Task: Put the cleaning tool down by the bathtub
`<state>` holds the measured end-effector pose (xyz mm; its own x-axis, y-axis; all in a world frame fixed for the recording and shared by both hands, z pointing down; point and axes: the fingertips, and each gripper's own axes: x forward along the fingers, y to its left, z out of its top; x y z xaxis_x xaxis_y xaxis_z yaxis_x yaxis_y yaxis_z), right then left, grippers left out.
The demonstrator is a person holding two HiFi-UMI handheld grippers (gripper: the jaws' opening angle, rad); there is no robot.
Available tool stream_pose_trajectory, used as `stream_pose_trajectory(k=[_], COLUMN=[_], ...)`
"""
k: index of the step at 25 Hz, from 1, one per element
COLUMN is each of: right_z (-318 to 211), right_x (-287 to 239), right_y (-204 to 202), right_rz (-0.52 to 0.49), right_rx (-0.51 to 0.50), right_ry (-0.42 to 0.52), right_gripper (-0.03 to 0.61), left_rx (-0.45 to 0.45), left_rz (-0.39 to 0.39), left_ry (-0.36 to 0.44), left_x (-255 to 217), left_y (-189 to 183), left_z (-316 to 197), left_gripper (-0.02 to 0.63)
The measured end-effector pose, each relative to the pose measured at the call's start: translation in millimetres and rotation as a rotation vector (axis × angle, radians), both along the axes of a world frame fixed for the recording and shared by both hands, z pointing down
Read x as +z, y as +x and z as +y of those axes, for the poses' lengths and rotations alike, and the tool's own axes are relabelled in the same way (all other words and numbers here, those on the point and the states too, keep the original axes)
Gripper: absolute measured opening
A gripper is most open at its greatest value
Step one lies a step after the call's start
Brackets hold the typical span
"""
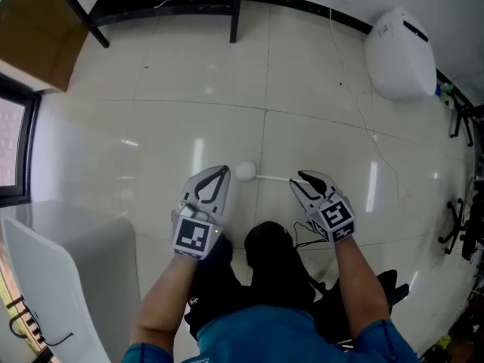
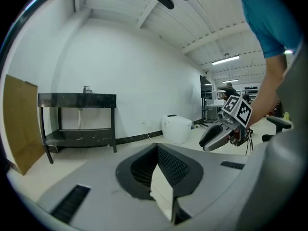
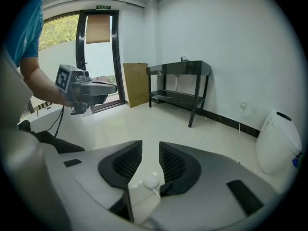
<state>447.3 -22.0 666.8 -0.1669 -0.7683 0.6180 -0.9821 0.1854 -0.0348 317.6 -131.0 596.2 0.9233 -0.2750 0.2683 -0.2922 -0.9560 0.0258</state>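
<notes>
The cleaning tool has a white ball head (image 1: 246, 171) and a thin white handle (image 1: 274, 177) that runs right toward my right gripper (image 1: 296, 180). In the right gripper view the ball (image 3: 150, 181) shows low between the jaws of the right gripper (image 3: 150, 146). Those jaws stand apart with floor visible between them, and the handle's end slips out of sight by the right-hand jaw. My left gripper (image 1: 224, 169) hovers just left of the ball, its tips together and nothing in it. The white bathtub (image 1: 76, 237) is at the lower left.
A white toilet (image 1: 399, 51) stands at the back right. A black table (image 1: 166, 6) and a brown cardboard sheet (image 1: 34, 36) are along the far wall. My dark trouser legs (image 1: 268, 252) are under the grippers. Black stands and cables (image 1: 461, 225) crowd the right edge.
</notes>
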Motion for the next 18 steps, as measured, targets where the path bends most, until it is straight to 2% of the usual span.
stream_pose_trajectory(k=[8, 13, 18], right_z=[-2.1, -6.6, -3.6], right_x=[199.8, 313.1, 421.8], right_y=[-9.7, -14.2, -9.3], right_rz=[0.049, 0.103, 0.14], right_rx=[-0.14, -0.234, -0.321], right_ry=[-0.156, -0.22, -0.335], right_gripper=[0.166, 0.166, 0.166], left_rx=[0.021, 0.092, 0.149], left_rz=[-0.026, -0.082, -0.115], left_ry=[-0.016, 0.003, -0.065], left_x=[163.2, 259.4, 328.3], left_y=[6.3, 7.5, 11.5], left_z=[-20.6, -27.6, -37.5], left_gripper=[-0.009, -0.01, -0.009])
